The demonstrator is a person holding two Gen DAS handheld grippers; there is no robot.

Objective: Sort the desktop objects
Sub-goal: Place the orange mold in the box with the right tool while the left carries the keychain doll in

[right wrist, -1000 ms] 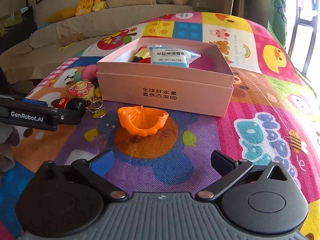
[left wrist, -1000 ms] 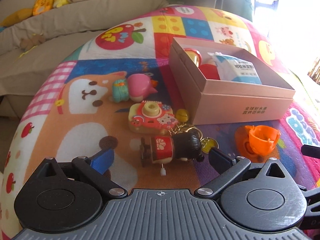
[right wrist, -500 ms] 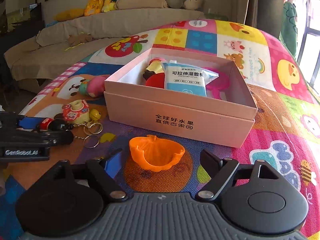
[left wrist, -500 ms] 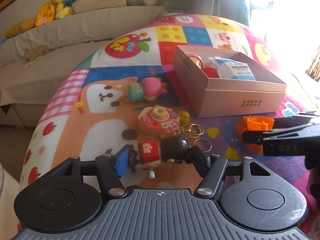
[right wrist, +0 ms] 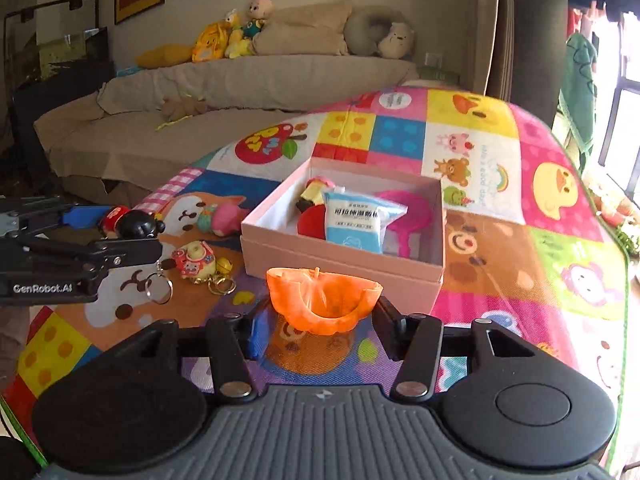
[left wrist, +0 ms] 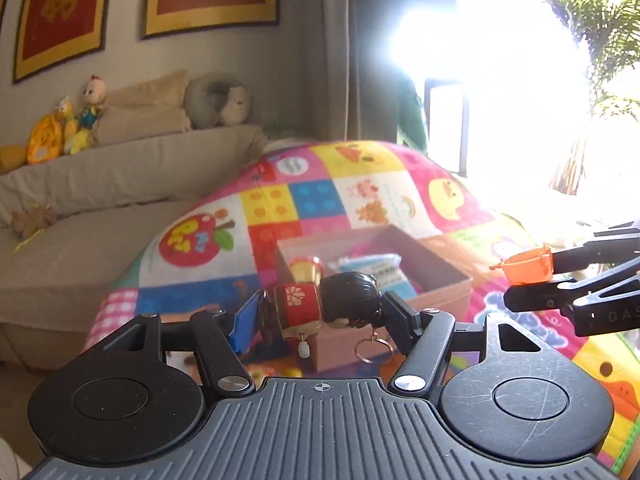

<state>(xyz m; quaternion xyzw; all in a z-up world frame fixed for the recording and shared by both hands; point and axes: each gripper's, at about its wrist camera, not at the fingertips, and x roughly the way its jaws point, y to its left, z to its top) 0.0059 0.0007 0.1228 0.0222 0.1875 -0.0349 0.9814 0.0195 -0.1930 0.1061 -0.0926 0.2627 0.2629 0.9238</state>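
Note:
My left gripper is shut on a doll keychain with black hair and a red body, held in the air near the pink box; its key ring hangs below. My right gripper is shut on an orange pumpkin-shaped cup, lifted just in front of the pink box. The box holds a blue wipes packet, a red toy and a pink toy. The left gripper with the doll shows at the left of the right wrist view. The right gripper with the cup shows at the right of the left wrist view.
A camera-shaped keychain with a yellow bell and a pink and teal toy lie on the colourful play mat left of the box. A beige sofa with plush toys stands behind. Bright window at right.
Both grippers have closed and lifted: the left raised the doll keychain off the mat, the right picked up the orange cup. Both moved toward the box.

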